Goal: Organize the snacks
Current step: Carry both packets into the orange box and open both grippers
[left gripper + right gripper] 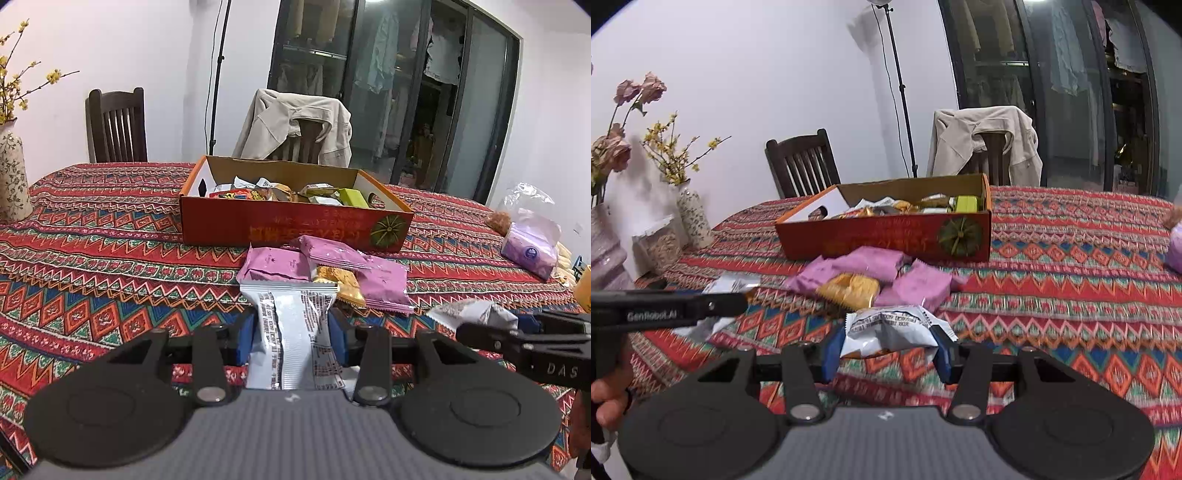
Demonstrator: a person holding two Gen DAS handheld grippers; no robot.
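Note:
My left gripper (pixel 291 332) is shut on a silver snack packet (pixel 291 332), held above the patterned tablecloth. My right gripper (pixel 888 347) is shut on another silver snack packet (pixel 890 328); it also shows at the right of the left wrist view (pixel 476 314). Beyond both lies a pile of pink packets (pixel 277 264) (pixel 871 264) with a yellow cookie packet (pixel 338 280) (pixel 849 290) among them. Behind the pile stands an open red cardboard box (pixel 295 225) (pixel 886 236) holding several snacks. The left gripper's body shows at the left of the right wrist view (pixel 665 310).
A floral vase (pixel 11 177) (pixel 694 218) stands at the table's left. A purple tissue pack (pixel 530 249) and clear bags lie at the right. Two chairs stand behind the table, one (pixel 295 125) draped with a beige jacket. A light stand (pixel 901 92) rises behind.

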